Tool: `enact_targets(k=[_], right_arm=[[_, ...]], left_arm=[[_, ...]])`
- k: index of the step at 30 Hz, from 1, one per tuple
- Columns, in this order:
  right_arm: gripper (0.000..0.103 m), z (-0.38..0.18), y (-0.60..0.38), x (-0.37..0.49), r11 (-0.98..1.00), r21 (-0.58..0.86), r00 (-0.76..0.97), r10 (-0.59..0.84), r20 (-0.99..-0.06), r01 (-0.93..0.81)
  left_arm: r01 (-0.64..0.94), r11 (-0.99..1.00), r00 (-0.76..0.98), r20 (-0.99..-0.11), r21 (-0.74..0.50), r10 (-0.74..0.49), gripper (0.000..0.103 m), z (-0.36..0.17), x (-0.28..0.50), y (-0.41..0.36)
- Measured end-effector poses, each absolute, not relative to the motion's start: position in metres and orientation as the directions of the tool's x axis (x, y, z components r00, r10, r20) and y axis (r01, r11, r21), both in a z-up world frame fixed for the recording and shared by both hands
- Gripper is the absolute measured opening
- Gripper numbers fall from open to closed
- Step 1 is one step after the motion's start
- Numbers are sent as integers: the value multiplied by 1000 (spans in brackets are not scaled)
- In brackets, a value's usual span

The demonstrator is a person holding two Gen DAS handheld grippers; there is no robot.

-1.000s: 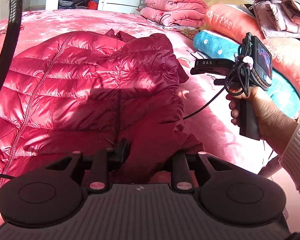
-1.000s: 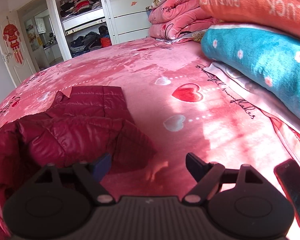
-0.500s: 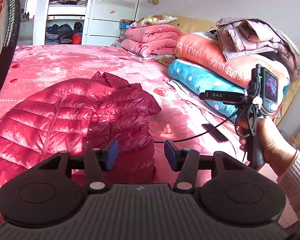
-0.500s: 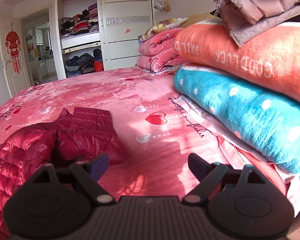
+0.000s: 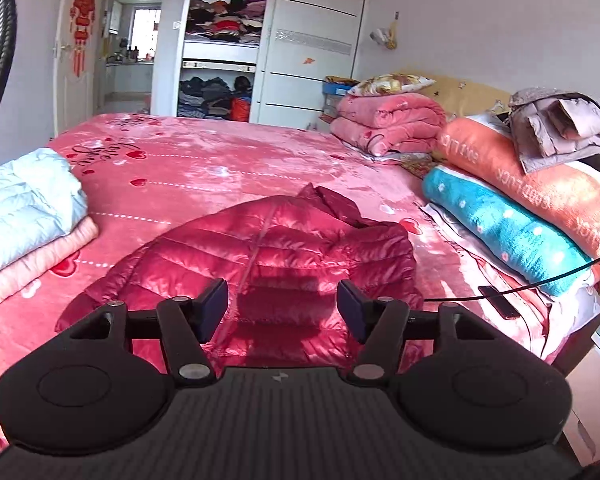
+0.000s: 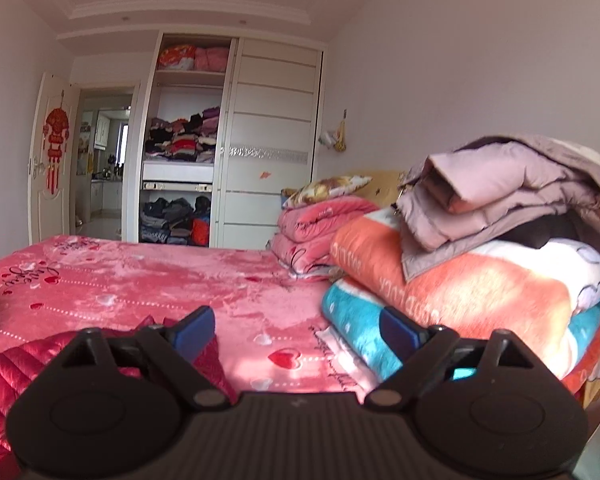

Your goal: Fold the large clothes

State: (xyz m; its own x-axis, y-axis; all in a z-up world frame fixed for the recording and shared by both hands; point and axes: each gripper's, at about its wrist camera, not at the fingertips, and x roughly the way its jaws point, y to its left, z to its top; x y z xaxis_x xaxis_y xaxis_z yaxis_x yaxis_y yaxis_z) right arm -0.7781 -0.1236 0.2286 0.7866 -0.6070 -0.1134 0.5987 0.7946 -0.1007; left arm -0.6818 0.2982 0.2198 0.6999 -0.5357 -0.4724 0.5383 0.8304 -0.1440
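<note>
A shiny red quilted down jacket (image 5: 276,256) lies front up on the pink bed (image 5: 220,168), with its right sleeve folded over the body. My left gripper (image 5: 282,308) is open and empty, raised above the jacket's lower part and apart from it. My right gripper (image 6: 296,330) is open and empty, held high over the bed's near edge. Only the jacket's right part (image 6: 28,364) shows at the lower left of the right wrist view.
Folded light-blue and pink garments (image 5: 24,216) sit at the left. Stacked blankets, teal (image 5: 508,232) and orange (image 5: 540,176), with a mauve coat (image 5: 560,128) on top line the right. A phone (image 5: 498,301) lies by the bed's right edge. A wardrobe (image 5: 220,52) stands behind.
My left gripper let go of the jacket, opened, and pulled back and up. My right gripper rose and tilted up, so the jacket dropped low in its view.
</note>
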Motion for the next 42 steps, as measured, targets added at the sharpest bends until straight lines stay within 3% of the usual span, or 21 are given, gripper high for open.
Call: enact_targets(k=[12,23,30,42], right_arm=[[95,322,-115,-849,709,-132,719,-665,203,693],[95,380,-152,-881,608,-30,581,-742,334,793],[99,373,-153,-858,636,-17,617,-742,264,772],[102,295,-131,-706,855,64,856,-517,15,515]], left_arm=[[422,900,813,-395,-108,-428,81,254,-656,309],[281,960,931,-241,-7,-274,88,321,-637,346],[238,971,942,-242,-3,-232,89,323,-611,345],[272,962,906,-332,-18,-262,92,288,-502,281]])
